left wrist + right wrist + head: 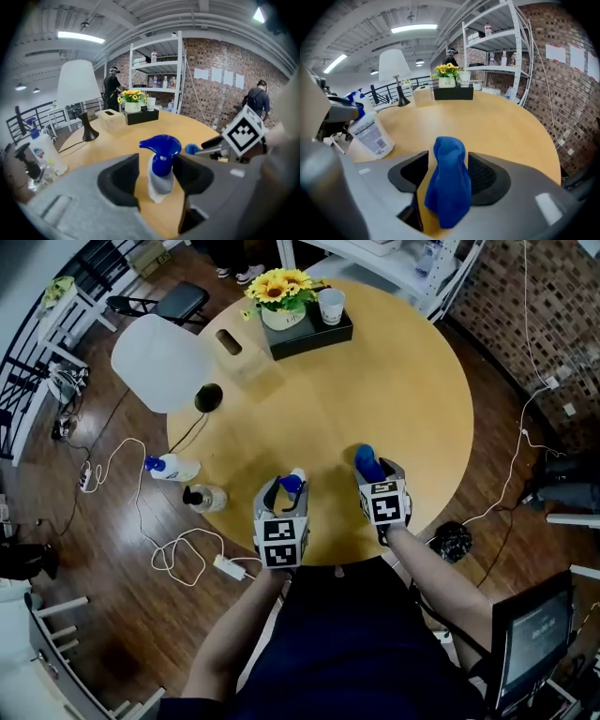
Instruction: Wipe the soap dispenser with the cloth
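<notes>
The soap dispenser (292, 482), a small white bottle with a blue pump (160, 161), stands near the round wooden table's (375, 381) front edge. My left gripper (281, 487) is open around it: the right pad is at the pump and a gap shows beside the left pad (123, 176). The right gripper view shows the bottle (371, 133) at its left. To the bottle's right, my right gripper (377, 470) is open around a bunched blue cloth (449, 187) that stands up between its pads. The cloth (367, 461) pokes out ahead of its jaws.
A white-shaded lamp (159, 362) and a tissue box (230, 341) stand at the table's back left. A black tray (314, 334) with sunflowers and a cup (331, 306) is at the back. Two bottles (173, 468) and cables lie on the floor at left.
</notes>
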A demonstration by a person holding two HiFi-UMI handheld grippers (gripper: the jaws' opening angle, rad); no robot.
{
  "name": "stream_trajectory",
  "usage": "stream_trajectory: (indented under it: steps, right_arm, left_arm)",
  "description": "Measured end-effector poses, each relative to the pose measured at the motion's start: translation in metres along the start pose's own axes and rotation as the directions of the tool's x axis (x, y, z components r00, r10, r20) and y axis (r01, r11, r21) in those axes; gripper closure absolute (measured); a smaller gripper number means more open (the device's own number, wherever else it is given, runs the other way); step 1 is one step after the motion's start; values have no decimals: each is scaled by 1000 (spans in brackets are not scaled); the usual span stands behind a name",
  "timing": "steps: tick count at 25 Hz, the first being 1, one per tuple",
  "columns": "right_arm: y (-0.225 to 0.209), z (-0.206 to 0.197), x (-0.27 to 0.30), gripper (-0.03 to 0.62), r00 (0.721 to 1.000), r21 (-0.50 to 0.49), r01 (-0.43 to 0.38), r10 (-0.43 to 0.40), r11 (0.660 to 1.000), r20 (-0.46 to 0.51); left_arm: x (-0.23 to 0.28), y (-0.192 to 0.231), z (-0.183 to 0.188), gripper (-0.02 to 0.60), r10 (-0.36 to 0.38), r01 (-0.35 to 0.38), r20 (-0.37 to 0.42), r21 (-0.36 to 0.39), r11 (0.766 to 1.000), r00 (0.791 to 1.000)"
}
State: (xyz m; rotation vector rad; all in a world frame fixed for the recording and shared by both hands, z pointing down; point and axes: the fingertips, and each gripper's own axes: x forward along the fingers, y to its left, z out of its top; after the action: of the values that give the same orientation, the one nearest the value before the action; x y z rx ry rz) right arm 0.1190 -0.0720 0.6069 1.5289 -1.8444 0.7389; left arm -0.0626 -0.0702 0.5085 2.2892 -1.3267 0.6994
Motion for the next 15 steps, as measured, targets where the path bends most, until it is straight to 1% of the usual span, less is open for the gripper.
stream_trajectory:
  steps: [3, 5, 7, 8, 9, 10, 11, 12, 13, 14, 15]
  right_arm:
    - [0, 6, 16, 321, 999, -34, 38, -39, 999, -36]
    - [-1, 2, 23, 335, 996, -53, 52, -55, 997, -66]
    - [1, -3, 26, 374, 996, -54, 39, -43, 998, -74]
    - [2, -3, 27, 403, 997, -54, 29, -33, 998, -69]
    - [3, -3, 27, 475, 998, -52, 19, -22, 998, -63]
    - [3, -5, 27, 479, 998, -41, 5, -7, 999, -57]
    - [3, -7, 28, 484, 999, -19, -13, 12, 1000, -48]
    - [2, -9, 28, 487, 999, 11, -35, 35, 999, -33]
    - [2, -8, 26, 487, 998, 43, -59, 59, 997, -12]
    - [3, -5, 22, 487, 996, 74, -85, 85, 994, 12]
    - [4, -1, 16, 487, 993, 101, -114, 111, 988, 36]
  left_arm:
    - [5, -1, 5, 378, 0, 0, 20, 16, 1000, 1000]
    - [8, -5, 6, 383, -9, 9, 18, 8, 1000, 1000]
    - [10, -6, 3, 385, -19, 19, 17, -2, 1000, 1000]
    - [10, -7, 2, 401, -24, 24, 19, -8, 1000, 1000]
    - [10, -6, 2, 408, -28, 28, 25, -19, 999, 999]
    - [9, -4, 2, 408, -30, 31, 36, -40, 999, 999]
    - [8, 0, 2, 410, -30, 34, 52, -78, 996, 998]
    - [5, 7, 1, 410, -27, 37, 72, -137, 990, 997]
    - [3, 17, 0, 411, -21, 42, 94, -219, 975, 995]
    - [0, 28, -3, 413, -13, 50, 118, -317, 947, 993]
    - [-2, 41, -8, 417, -4, 64, 141, -422, 904, 990]
